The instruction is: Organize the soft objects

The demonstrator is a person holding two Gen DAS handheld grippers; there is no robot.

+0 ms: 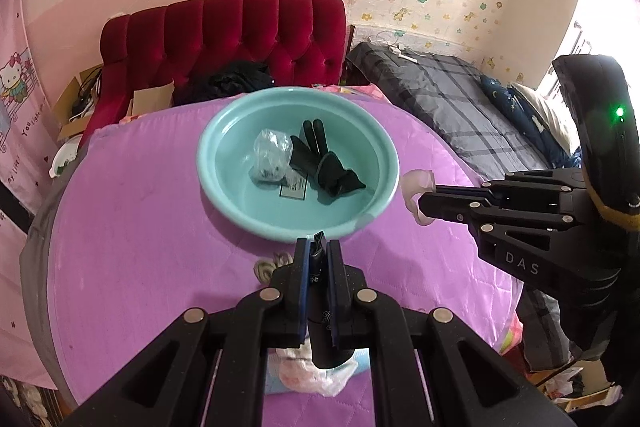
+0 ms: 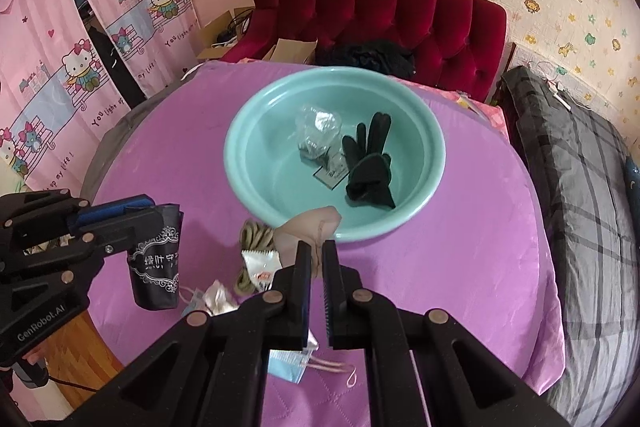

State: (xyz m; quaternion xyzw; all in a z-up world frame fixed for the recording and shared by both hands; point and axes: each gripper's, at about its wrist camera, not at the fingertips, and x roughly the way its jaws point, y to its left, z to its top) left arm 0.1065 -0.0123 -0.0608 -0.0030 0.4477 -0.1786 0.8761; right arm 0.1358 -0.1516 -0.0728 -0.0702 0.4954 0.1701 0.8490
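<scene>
The black pouch (image 2: 155,259) hangs limp from the left gripper (image 1: 318,259), clamped at its top edge, while the right gripper (image 2: 316,259) pinches a pale, sheer stocking (image 2: 310,227) — both look light, floppy and slippery, best held by a bunched fold. The 2 hang above the purple quilt (image 2: 460,267), just short of the teal basin (image 2: 434,163) holding a black glove (image 2: 370,167) and a clear bag (image 2: 318,131) — red sofa (image 2: 400,7) behind.
</scene>
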